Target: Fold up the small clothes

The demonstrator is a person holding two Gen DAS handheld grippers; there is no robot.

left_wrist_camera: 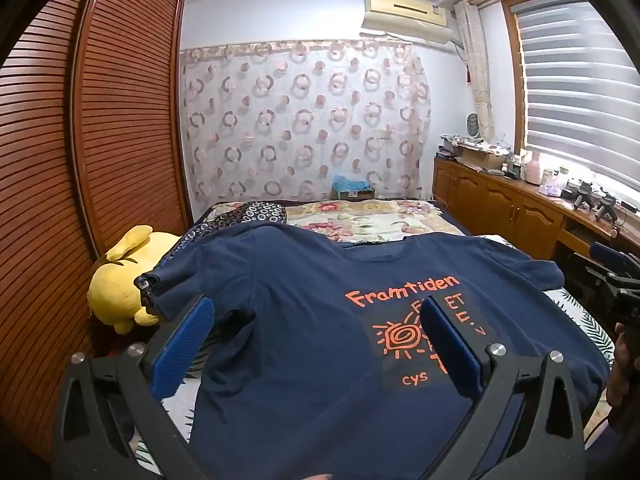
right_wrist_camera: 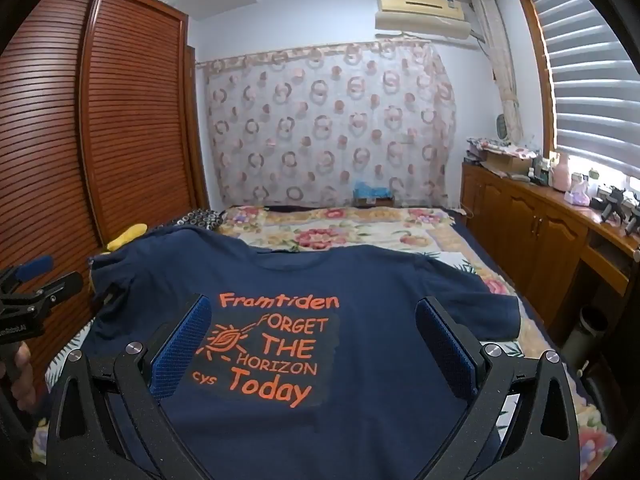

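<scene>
A navy T-shirt (left_wrist_camera: 304, 320) with orange lettering lies spread flat, print up, on the bed, its collar toward the far end; the right wrist view shows the same T-shirt (right_wrist_camera: 360, 292). My left gripper (left_wrist_camera: 316, 312) hovers over its lower left part, jaws wide open, nothing between the blue pads. My right gripper (right_wrist_camera: 312, 312) hovers over its lower middle, framing the print, also wide open and empty. Each gripper shows at the edge of the other's view, held by a hand.
The bed carries a floral cover (right_wrist_camera: 340, 232) beyond the shirt. A yellow plush toy (left_wrist_camera: 120, 280) lies at the bed's left edge by the slatted wardrobe (left_wrist_camera: 80, 160). A wooden cabinet (right_wrist_camera: 540, 232) with small clutter runs along the right under the window.
</scene>
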